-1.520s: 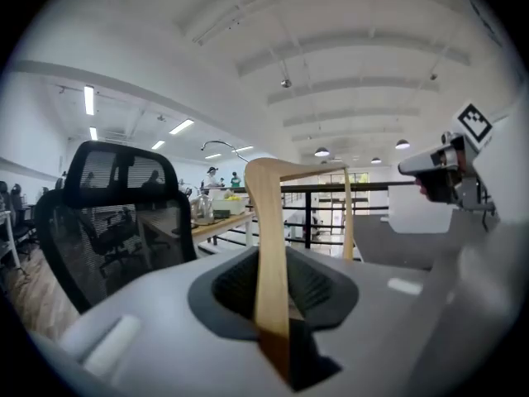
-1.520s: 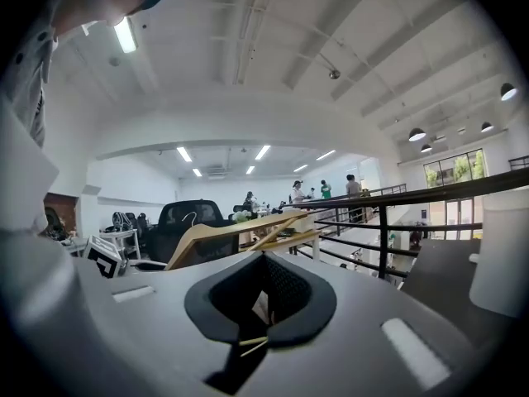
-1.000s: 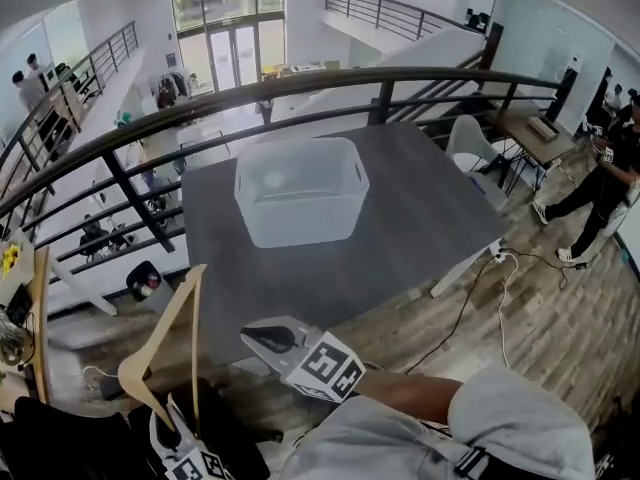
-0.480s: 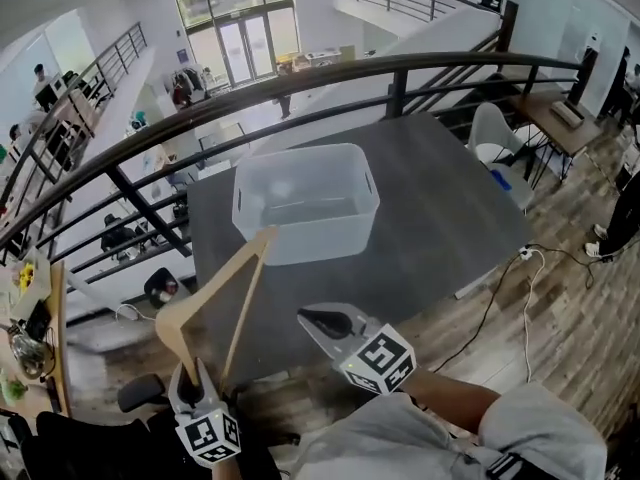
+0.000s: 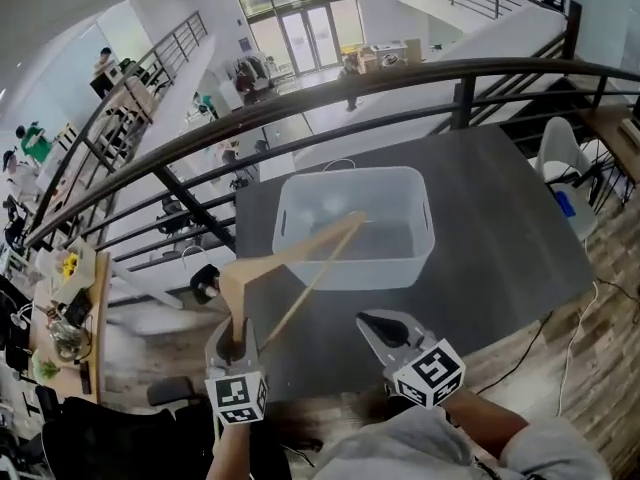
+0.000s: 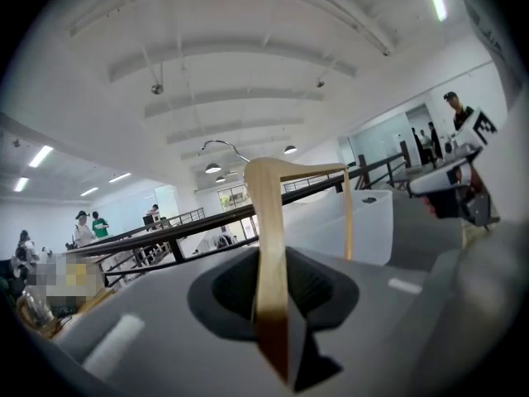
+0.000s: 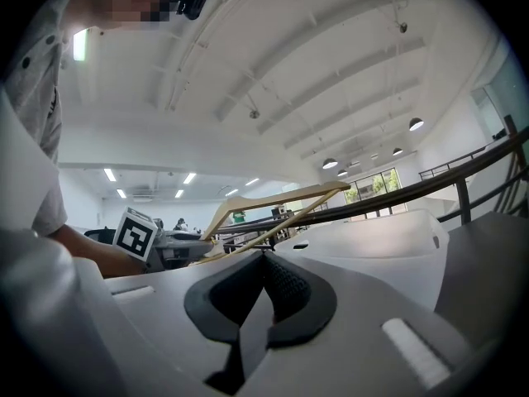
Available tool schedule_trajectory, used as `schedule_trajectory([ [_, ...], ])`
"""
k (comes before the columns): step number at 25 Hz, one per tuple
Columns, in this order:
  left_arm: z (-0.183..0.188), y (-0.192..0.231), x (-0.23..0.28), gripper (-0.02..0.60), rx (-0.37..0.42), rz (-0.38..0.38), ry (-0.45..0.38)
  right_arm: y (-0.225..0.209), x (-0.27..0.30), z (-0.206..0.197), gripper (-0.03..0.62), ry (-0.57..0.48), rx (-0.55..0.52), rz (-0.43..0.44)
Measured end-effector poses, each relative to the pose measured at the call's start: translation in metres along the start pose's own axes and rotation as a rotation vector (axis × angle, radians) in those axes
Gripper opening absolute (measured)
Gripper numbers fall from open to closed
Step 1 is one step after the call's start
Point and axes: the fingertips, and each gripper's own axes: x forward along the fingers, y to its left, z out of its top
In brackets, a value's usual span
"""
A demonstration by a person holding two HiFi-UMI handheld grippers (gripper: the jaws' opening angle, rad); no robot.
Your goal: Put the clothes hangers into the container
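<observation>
Left gripper [image 5: 236,346] clamped on the wooden hanger [image 5: 295,256], which slants away ahead of it, far tip over the clear container [image 5: 400,268]; right gripper [image 5: 385,330] alongside, jaws pressed together, empty, container just ahead.

No text, label, brand or number can be read in any view.

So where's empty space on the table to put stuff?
The grey table is bare right of the bin, out to its edge. The front is crowded: the hanger, the left tongs and the right tongs hang there.
</observation>
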Motion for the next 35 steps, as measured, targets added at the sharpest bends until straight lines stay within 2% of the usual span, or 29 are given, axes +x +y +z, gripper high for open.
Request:
schedule_trajectory([
  [6, 0.025, -0.023, 0.08, 0.087, 0.153, -0.072, 0.024, -0.054, 0.014, 0.002, -0.002, -0.034, 0.054, -0.012],
  [9, 0.031, -0.032, 0.117, 0.087, 0.22, -0.12, 0.063, -0.072, 0.019, 0.002, -0.002, -0.037, 0.084, -0.02],
  [18, 0.047, -0.05, 0.193, 0.084, 0.36, -0.218, 0.176, -0.1, 0.029, -0.01, -0.002, -0.029, 0.143, 0.003],
  [23, 0.056, -0.062, 0.223, 0.084, 0.523, -0.246, 0.217, -0.11, 0.033, -0.007, -0.002, -0.027, 0.168, 0.027],
  [29, 0.045, -0.106, 0.269, 0.084, 0.677, -0.334, 0.279, -0.135, 0.031, -0.017, -0.002, -0.019, 0.202, 0.007],
  [35, 0.018, -0.127, 0.295, 0.087, 0.819, -0.412, 0.408, -0.14, 0.028, -0.025, 0.0, -0.041, 0.213, -0.014],
])
